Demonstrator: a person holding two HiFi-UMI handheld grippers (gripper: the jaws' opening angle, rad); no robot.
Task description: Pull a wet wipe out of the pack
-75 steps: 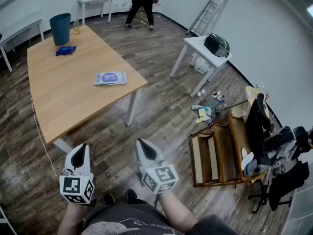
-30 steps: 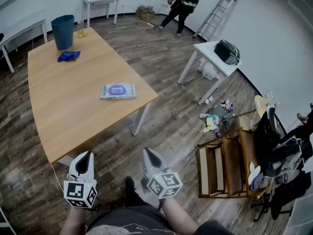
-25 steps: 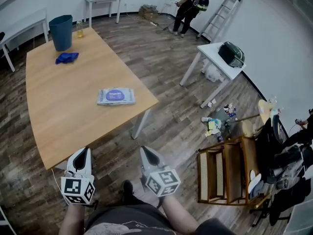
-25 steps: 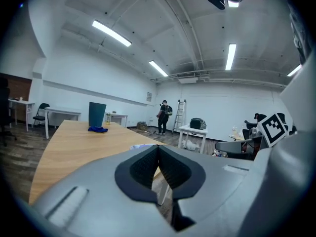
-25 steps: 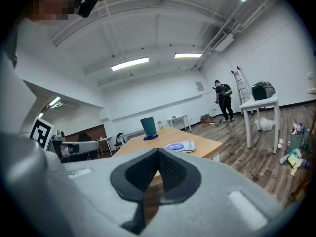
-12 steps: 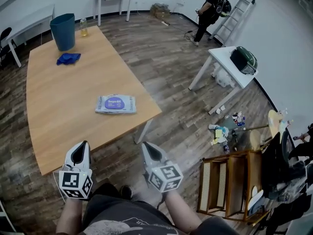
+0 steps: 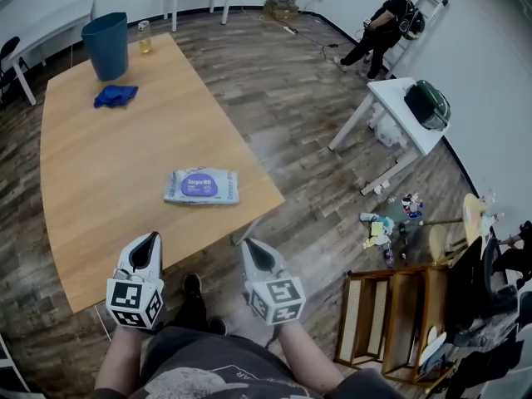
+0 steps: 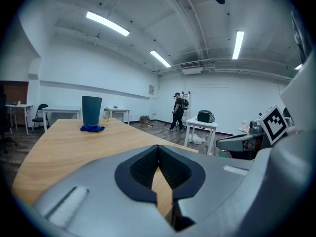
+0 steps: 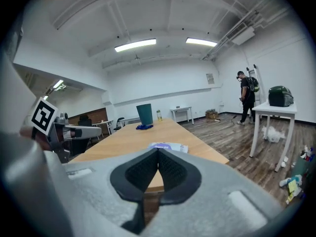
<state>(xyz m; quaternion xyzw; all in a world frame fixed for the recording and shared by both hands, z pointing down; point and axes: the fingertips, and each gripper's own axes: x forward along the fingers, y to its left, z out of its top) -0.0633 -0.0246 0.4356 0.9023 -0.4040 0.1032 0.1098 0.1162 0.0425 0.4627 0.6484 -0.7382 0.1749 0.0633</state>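
A flat wet wipe pack (image 7: pixel 201 186) with a purple label lies on the wooden table (image 7: pixel 91 173) near its right edge; it also shows ahead in the right gripper view as the wipe pack (image 9: pixel 169 147). My left gripper (image 7: pixel 150 239) is shut and empty, at the table's near edge. My right gripper (image 7: pixel 249 245) is shut and empty too, just off the table's near right corner. Both sit short of the pack, apart from it. In the left gripper view the left gripper (image 8: pixel 158 147) points along the tabletop (image 8: pixel 74 142); the pack is hidden there.
A teal bin (image 7: pixel 107 45), a blue cloth (image 7: pixel 115 96) and a small bottle (image 7: pixel 145 41) sit at the table's far end. A small white table (image 7: pixel 405 123) with a dark green bag (image 7: pixel 427 103) stands to the right. A person (image 7: pixel 384 33) stands by a ladder. Clutter and a wooden rack (image 7: pixel 399 314) lie at lower right.
I have stepped closer to the table: the wipe pack and the table edge have drawn nearer to both grippers. The person in the background has walked to the right, towards the ladder.
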